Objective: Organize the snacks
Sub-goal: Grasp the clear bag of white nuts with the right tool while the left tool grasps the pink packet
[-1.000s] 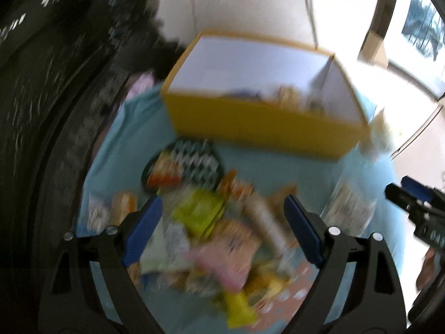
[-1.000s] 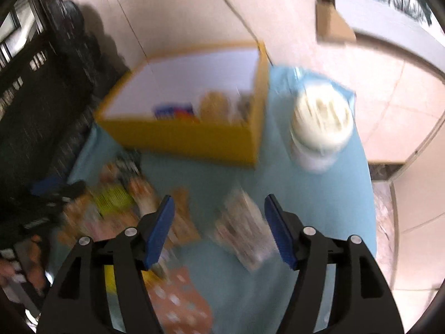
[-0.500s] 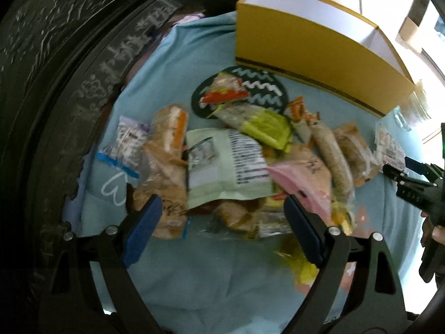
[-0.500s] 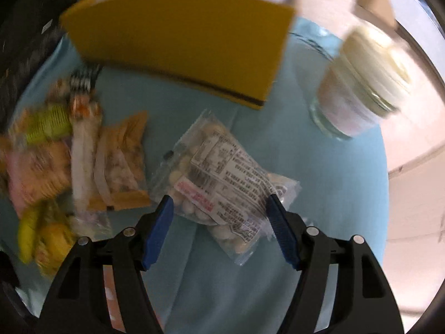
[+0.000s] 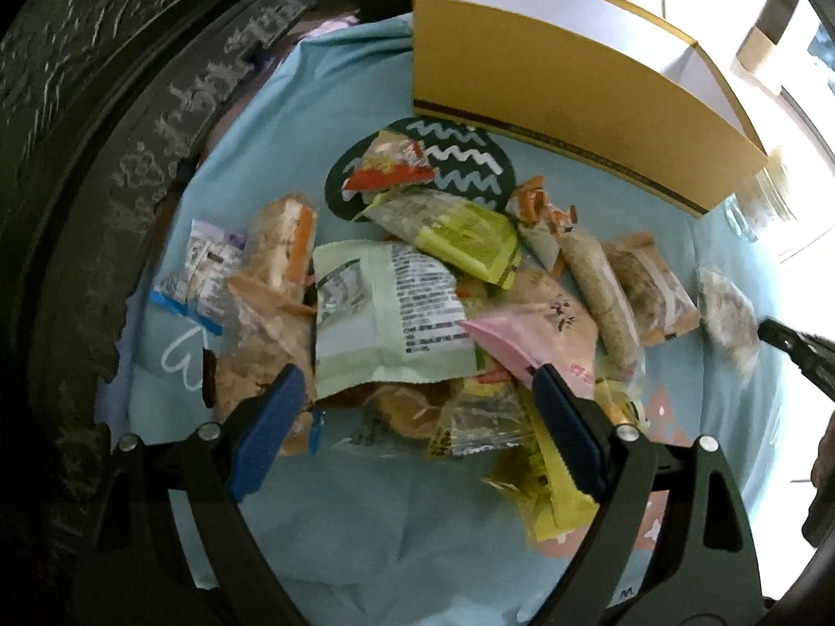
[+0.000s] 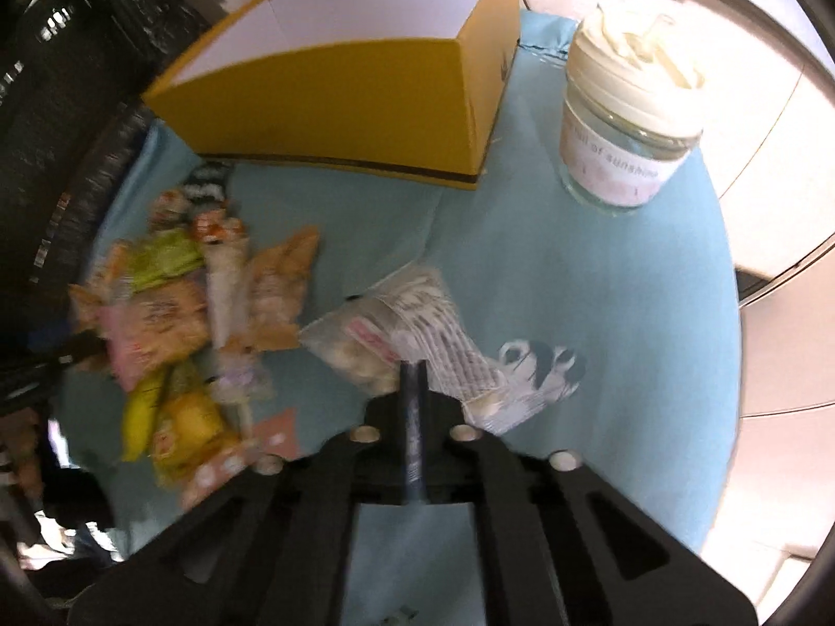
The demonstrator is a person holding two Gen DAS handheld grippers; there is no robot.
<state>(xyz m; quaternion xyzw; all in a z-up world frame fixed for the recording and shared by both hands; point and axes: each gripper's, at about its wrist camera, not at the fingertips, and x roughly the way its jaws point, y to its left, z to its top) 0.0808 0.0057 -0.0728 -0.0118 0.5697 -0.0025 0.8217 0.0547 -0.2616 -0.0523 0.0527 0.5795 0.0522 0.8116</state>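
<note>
A heap of snack packets point(image 5: 417, 292) lies on a light blue cloth, also in the right wrist view point(image 6: 177, 281). A yellow open box point(image 5: 574, 120) stands behind it, also in the right wrist view point(image 6: 355, 88). My left gripper point(image 5: 412, 417) is open just above the near side of the heap, over a pale green packet point(image 5: 386, 313). My right gripper point(image 6: 412, 370) is shut on a clear bag of white round snacks point(image 6: 412, 334), which shows at the heap's right in the left wrist view point(image 5: 730, 313).
A glass jar with a cream lid point(image 6: 626, 99) stands right of the box. A black patterned wall point(image 5: 104, 156) borders the cloth on the left. The blue cloth point(image 6: 600, 271) has a bare stretch between jar and bag.
My right gripper has closed on the clear bag. My left gripper has come a little closer to the heap and stays open.
</note>
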